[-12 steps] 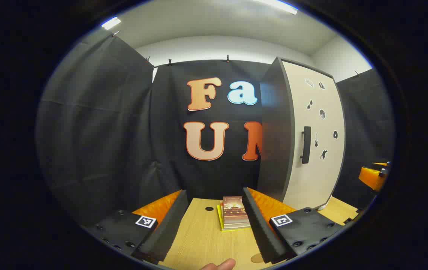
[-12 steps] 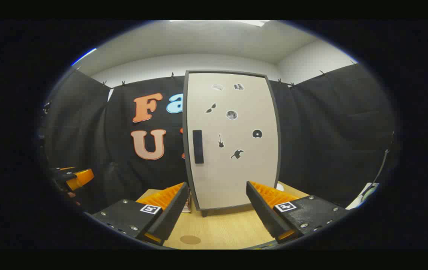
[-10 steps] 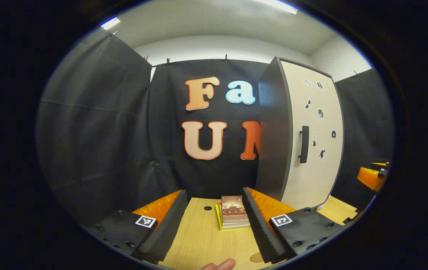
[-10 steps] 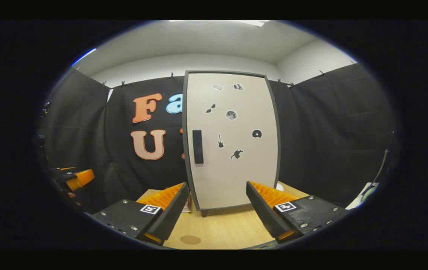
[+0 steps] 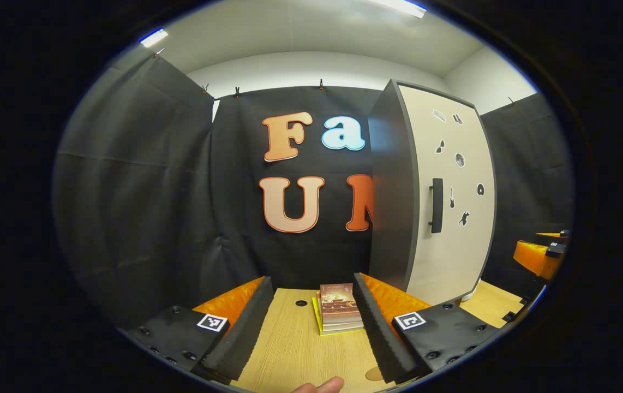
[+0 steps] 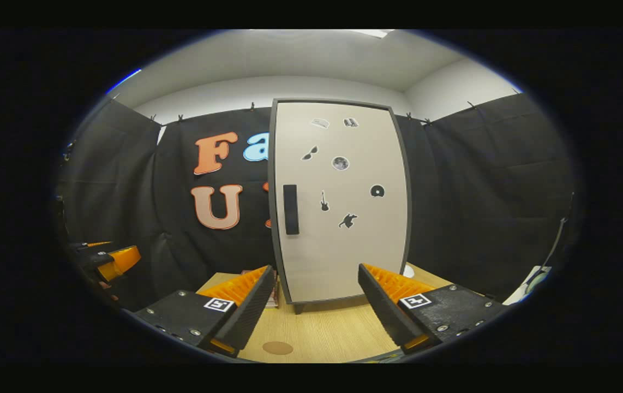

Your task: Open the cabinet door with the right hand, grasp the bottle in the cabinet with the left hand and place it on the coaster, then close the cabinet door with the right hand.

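Right gripper view: cabinet door shut, grown slightly larger ahead of our right gripper, jaws wide, empty; handle ahead-left, coaster between them; opening not begun.

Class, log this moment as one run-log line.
door: shut | handle: untouched | right gripper: open, facing door | left gripper: open | coaster: empty

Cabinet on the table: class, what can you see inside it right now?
Nothing inside can be seen. The cabinet stands with its door shut, handle untouched, so its contents, including any bottle, are covered. Both tongs are open and apart from it.
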Motion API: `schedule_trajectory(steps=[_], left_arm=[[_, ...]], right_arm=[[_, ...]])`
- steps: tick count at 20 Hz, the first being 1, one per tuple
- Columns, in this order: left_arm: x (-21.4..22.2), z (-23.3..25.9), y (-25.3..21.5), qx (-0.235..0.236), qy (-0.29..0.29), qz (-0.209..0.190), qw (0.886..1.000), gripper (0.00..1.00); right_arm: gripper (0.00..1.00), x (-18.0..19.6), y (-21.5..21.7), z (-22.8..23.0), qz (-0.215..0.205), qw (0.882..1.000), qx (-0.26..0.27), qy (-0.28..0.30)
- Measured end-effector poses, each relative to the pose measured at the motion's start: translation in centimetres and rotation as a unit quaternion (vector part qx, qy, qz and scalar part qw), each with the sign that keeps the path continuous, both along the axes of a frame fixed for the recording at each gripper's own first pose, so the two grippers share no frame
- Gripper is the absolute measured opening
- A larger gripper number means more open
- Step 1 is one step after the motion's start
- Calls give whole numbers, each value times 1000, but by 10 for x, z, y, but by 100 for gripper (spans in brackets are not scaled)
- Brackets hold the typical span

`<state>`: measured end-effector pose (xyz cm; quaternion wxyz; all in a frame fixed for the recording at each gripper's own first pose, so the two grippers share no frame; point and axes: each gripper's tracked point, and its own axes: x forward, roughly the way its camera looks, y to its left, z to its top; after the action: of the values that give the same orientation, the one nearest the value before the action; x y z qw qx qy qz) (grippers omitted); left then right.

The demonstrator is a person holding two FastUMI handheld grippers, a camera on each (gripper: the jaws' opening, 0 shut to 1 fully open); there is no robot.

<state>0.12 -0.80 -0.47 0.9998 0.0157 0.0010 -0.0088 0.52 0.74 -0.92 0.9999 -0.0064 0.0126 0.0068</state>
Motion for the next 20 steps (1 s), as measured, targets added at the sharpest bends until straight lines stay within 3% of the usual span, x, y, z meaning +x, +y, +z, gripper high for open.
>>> schedule_trajectory(steps=[11,20], left_arm=[[15,-11,13,4,7,15,1000,95],[44,-31,31,1,29,35,999,96]], right_arm=[[95,40,10,13,13,1000,1,-6],[94,132,36,49,44,999,4,-30]])
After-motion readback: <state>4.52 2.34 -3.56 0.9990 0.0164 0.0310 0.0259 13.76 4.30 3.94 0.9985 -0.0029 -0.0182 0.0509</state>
